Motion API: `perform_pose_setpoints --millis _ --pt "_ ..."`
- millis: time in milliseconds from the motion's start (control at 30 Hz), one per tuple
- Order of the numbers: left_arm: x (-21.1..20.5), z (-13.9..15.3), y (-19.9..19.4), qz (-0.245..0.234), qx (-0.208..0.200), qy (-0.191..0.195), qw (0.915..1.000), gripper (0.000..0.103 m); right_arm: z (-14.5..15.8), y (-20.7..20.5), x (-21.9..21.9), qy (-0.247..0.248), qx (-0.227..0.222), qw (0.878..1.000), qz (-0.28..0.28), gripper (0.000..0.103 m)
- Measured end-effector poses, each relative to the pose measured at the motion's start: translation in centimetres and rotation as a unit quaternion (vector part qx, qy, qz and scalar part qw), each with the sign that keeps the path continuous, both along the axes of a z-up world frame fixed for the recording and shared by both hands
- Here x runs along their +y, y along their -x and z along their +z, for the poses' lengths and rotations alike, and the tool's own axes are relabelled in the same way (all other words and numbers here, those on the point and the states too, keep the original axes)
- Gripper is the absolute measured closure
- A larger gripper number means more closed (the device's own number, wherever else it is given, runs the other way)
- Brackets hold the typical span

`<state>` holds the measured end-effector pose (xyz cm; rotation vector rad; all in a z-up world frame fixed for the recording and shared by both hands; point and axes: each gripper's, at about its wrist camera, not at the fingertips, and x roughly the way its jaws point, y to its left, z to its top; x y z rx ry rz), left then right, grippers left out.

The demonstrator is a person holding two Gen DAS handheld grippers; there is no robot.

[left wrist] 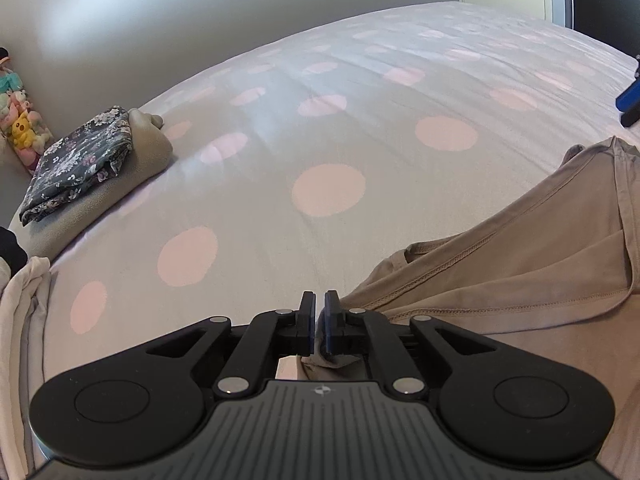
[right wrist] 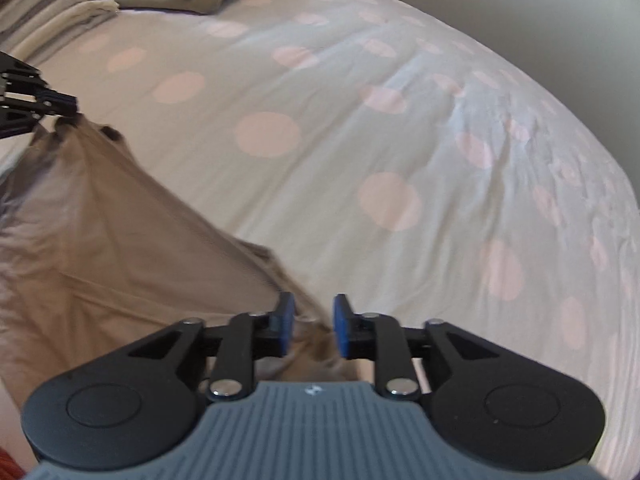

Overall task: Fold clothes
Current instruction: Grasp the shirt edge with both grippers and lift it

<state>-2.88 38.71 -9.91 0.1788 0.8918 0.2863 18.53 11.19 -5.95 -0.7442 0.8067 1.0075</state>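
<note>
Bed (left wrist: pixel 360 128) under a pale sheet dotted with pink circles, smooth near the middle and wrinkled toward the far right. Directly on it: tan garment (left wrist: pixel 520 264) spread at the near edge, beige folded stack (left wrist: pixel 136 164) topped by dark floral cloth (left wrist: pixel 80 160), cream folded pile (right wrist: pixel 52 16) beside.

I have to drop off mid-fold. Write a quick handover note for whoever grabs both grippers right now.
Left gripper: shut on a bunched edge of the tan shirt.
Right gripper: jaws apart, shirt fabric lying between them, not clamped.
The shirt hangs spread between the two, above the polka-dot bedspread.
Done: floral garment folded on a beige one at the far corner.
Left: secure the right side, lay the shirt flat, fold, stack.
</note>
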Motion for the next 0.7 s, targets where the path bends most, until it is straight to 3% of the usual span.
perform_pose_setpoints --millis 167,233,267,300,367,567,700 --pt "0.2 0.0 0.5 0.007 0.000 0.001 1.0000 0.098 -2.4 1.5 0.5 0.012 0.009 1.000 -0.002 0.070" --pt "0.4 0.1 0.6 0.010 -0.001 0.003 0.9999 0.098 -3.4 1.4 0.5 0.013 0.015 1.000 -0.012 0.075" --pt "0.6 0.1 0.7 0.013 -0.003 0.005 0.9999 0.098 -3.9 1.3 0.5 0.014 0.019 1.000 -0.017 0.092" --pt "0.8 0.2 0.8 0.016 -0.004 0.007 0.9998 0.098 -4.3 1.3 0.5 0.014 0.022 0.999 -0.022 0.096" --pt "1.2 0.3 0.9 0.023 -0.010 0.010 0.9996 0.098 -4.7 1.0 0.5 0.010 0.024 0.999 -0.030 0.097" --pt "1.5 0.6 1.0 0.029 -0.023 0.018 0.9992 0.098 -2.0 -1.4 -0.3 -0.032 0.006 0.998 -0.061 0.098" --pt "1.6 0.7 0.9 0.027 -0.024 0.019 0.9992 0.098 -2.8 -3.7 -0.5 -0.042 0.011 0.995 -0.090 0.098"
